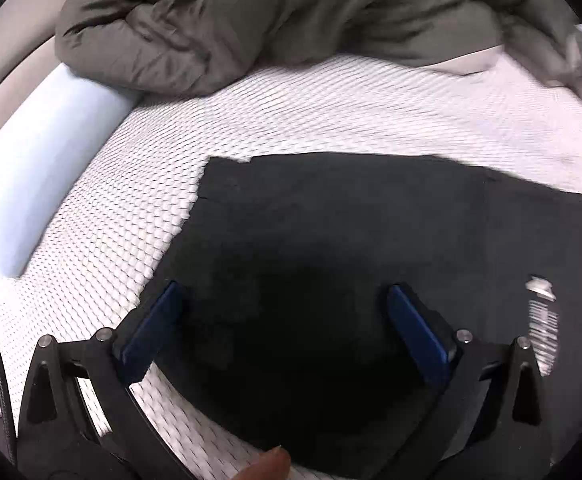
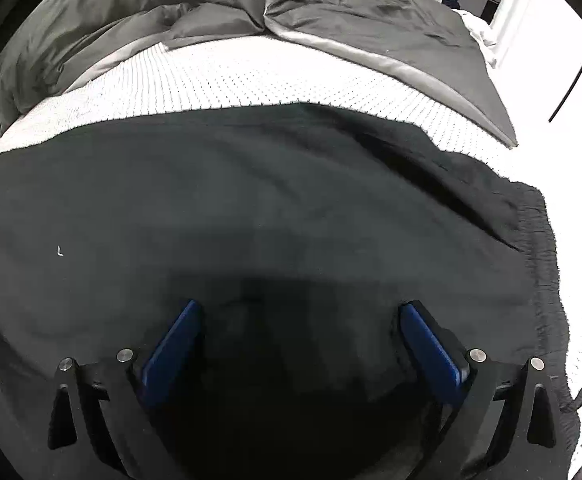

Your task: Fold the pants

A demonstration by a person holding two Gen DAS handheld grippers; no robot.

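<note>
Pants (image 2: pixel 275 208), black, lie spread flat on the white textured bed (image 2: pixel 227 76). At far left a pale blue bolster (image 1: pixel 39 168), perhaps a pillow, lines the edge; a rumpled grey duvet (image 2: pixel 391 28) crowds the far side. Left gripper (image 1: pixel 287 312) and right gripper (image 2: pixel 301 326) hover above the fabric, jaws wide, holding nothing.

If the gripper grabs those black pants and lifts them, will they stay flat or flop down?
Probably flop: the black pants show soft wrinkles and lie limp on the white bed cover. They look thin, so likely light. The gathered waistband may bunch.
</note>
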